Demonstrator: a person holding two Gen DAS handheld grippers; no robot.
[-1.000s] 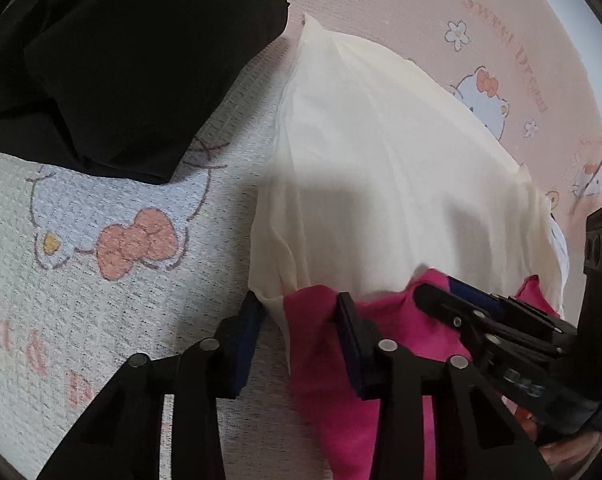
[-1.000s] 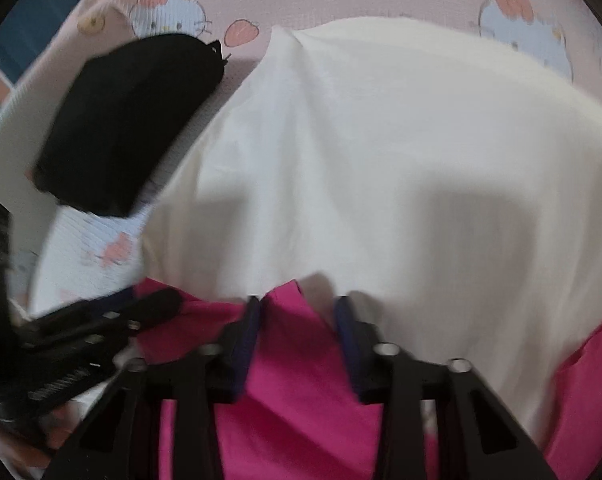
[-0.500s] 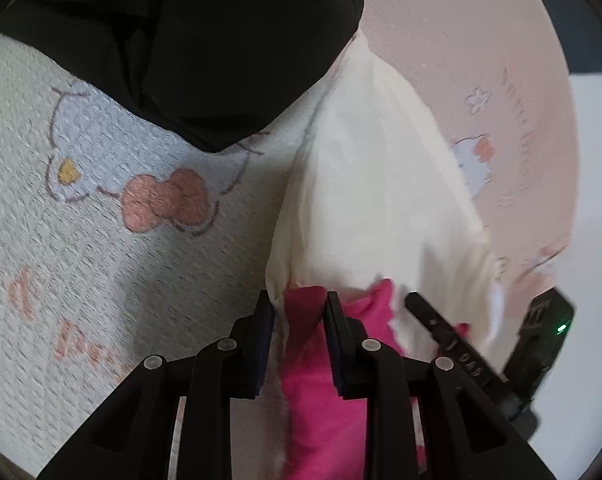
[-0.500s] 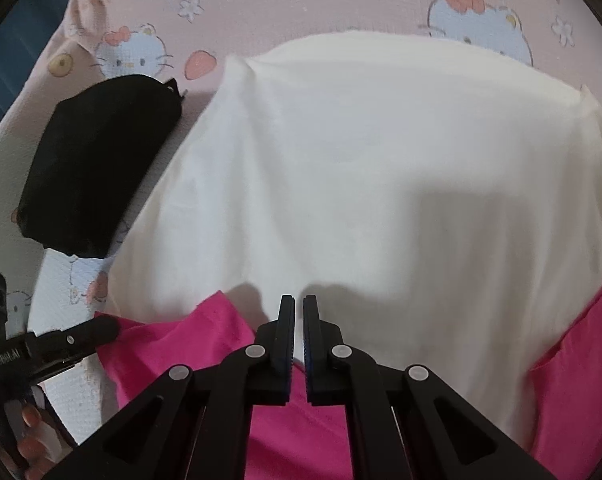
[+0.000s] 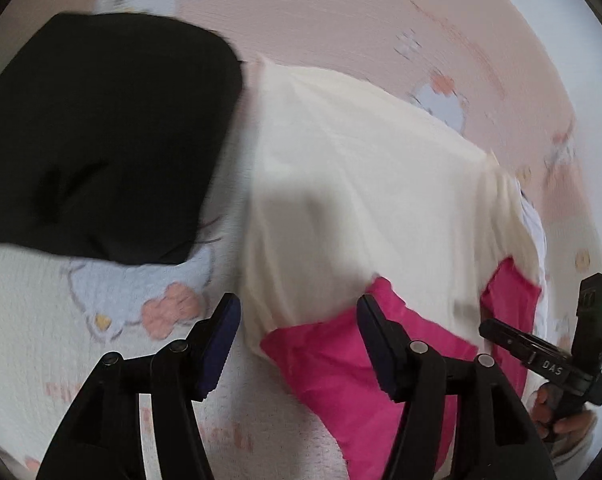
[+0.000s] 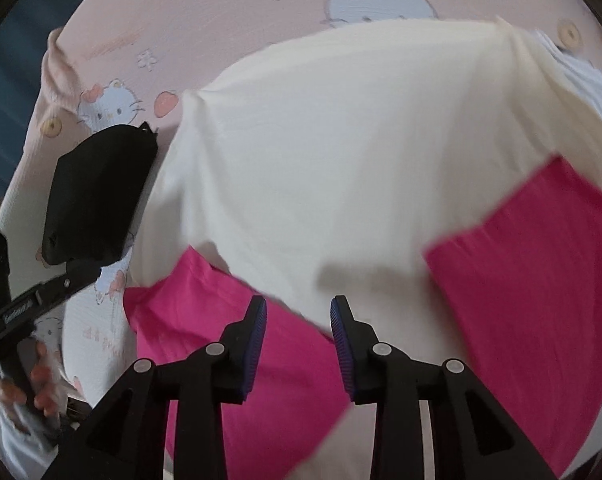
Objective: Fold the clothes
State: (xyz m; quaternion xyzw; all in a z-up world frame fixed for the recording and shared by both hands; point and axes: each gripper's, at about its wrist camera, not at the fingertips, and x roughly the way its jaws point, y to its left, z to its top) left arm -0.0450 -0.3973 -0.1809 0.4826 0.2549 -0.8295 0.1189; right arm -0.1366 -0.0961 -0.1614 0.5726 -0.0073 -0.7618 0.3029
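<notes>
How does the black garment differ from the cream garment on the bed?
The black garment is a compact bundle; the cream garment is spread wide. The black one lies alone on the cartoon-cat bedcover; the cream one lies over a pink garment. Neither gripper holds either.

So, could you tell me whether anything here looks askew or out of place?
Yes: the cream cloth lies skewed over the pink garment, whose corners poke out unevenly at both sides. Both grippers, left and right, are open, holding nothing.
</notes>
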